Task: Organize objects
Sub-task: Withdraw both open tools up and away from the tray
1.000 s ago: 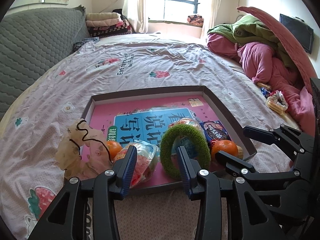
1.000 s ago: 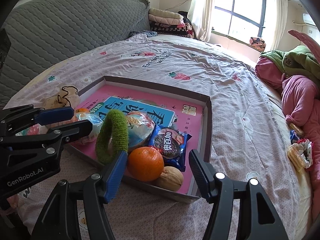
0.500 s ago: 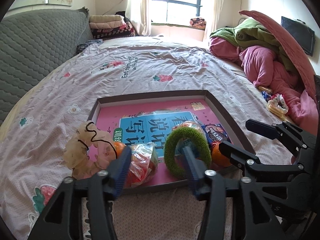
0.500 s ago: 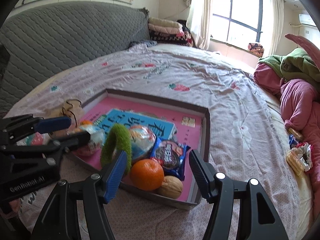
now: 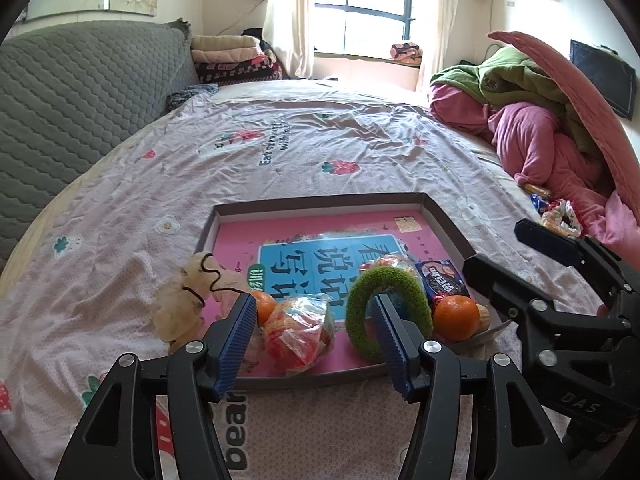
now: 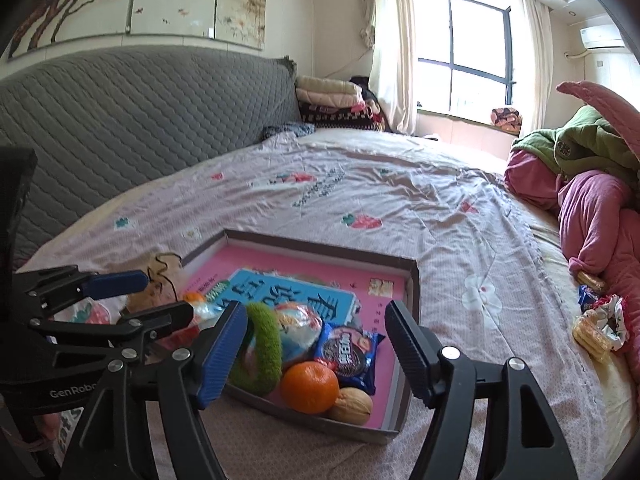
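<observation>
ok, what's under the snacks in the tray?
A pink book with a blue title panel lines the tray. Its near part is hidden by the green ring, orange and packets.

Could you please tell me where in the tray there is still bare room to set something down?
The far part of the tray, between its back wall and the blue book, is bare pink. The near edge is crowded: green ring, orange, walnut, cookie pack.

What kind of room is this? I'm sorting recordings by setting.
Most likely a home bedroom. A wide bed with a strawberry-print sheet fills the view, backed by a grey quilted headboard. Folded blankets are stacked by the curtained window, and bedding and clothes are heaped at one side.
</observation>
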A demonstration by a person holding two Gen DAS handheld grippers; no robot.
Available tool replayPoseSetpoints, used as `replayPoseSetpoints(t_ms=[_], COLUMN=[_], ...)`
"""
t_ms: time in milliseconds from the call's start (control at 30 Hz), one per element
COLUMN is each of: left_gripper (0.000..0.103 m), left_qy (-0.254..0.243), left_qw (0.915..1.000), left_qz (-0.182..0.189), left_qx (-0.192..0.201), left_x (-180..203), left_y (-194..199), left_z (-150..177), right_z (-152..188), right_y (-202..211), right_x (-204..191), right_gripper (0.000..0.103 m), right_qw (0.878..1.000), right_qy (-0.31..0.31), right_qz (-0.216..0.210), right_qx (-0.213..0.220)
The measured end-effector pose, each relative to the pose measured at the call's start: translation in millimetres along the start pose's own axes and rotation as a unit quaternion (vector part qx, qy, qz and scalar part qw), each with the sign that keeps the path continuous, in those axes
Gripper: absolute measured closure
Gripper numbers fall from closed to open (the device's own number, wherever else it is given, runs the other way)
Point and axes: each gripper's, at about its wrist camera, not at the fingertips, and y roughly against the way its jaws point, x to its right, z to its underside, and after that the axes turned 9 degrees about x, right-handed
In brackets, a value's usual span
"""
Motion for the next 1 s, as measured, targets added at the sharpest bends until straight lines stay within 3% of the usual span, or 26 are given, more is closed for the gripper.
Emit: replayPoseSetpoints(t_ms=[233, 300, 467, 733, 833, 1000], left_gripper=[0.041, 0.033, 0.027, 0.027, 0.027, 0.026], left_qy=[0.013, 0.013, 0.017, 0.031, 0.026, 0.022], left_qw=[0.9998, 0.9997, 0.9987, 0.9981, 0.998, 0.9981], left_qz=[-0.013, -0.015, -0.019, -0.025, -0.029, -0.035], left_qx=[0.012, 0.017, 0.044, 0.047, 0.049, 0.045], left_x=[-10.0, -12.0, -16.2, -20.3, -18.6, -16.3], left_y=[6.9, 10.1, 23.6, 39.9, 48.2, 58.9], left_z=[-2.5, -2.8, -3.7, -7.1, -6.8, -3.4], right_z=[-9.5, -12.2, -15.0, -13.9, -13.4, -12.9], right_y=[16.5, 21.4, 37.3, 57.2, 65.5, 81.6], right_x=[-5.7, -4.6, -1.6, -18.8, -18.8, -20.7], right_gripper=[0.028, 0.026, 0.024, 0.021, 0.021, 0.021], right_qw=[0.999, 0.998, 0.995, 0.996, 0.997, 0.995], right_qy=[0.0, -0.006, -0.036, -0.005, -0.009, 0.023], right_qz=[-0.002, 0.0, 0.009, 0.065, 0.06, 0.086], right_qx=[0.053, 0.067, 0.091, 0.059, 0.052, 0.047])
